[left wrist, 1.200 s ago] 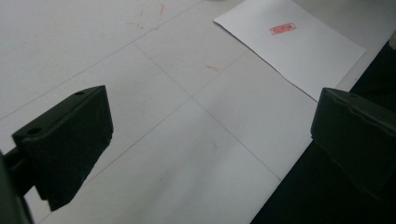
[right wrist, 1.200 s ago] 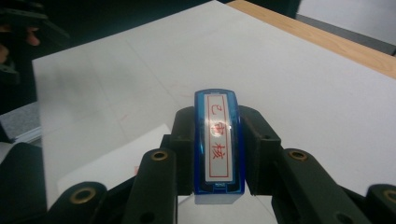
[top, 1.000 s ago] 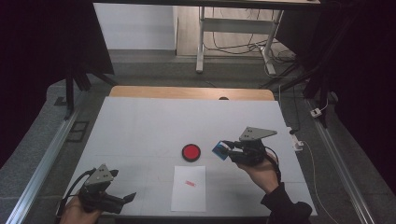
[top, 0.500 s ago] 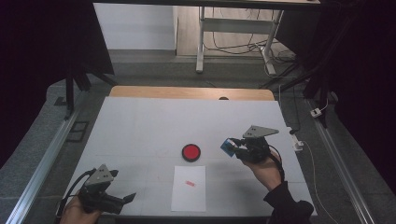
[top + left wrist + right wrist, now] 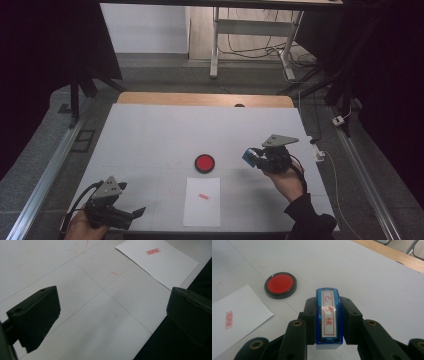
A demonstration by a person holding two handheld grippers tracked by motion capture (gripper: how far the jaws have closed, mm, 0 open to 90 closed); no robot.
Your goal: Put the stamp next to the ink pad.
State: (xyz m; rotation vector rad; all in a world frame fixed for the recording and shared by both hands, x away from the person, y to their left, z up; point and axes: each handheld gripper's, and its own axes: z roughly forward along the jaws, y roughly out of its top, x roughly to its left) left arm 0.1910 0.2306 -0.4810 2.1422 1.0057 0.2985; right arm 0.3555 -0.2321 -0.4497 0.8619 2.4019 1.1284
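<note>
1. Your right gripper point(image 5: 256, 156) has drifted right, away from the round red ink pad point(image 5: 204, 163), jaws pinching the blue rectangular stamp point(image 5: 329, 318).
2. The white paper sheet point(image 5: 202, 200) already carries a red imprint point(image 5: 203, 196): stamping looks finished.
3. Your left gripper point(image 5: 134, 214) rests low, jaws spread.

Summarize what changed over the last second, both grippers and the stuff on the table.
The right gripper, shut on the blue stamp, has drifted a little to the right and toward the person, away from the red ink pad. Nothing was picked up or released. The left gripper stayed open near the table's front left corner; the ink pad and the stamped paper have not moved.
</note>
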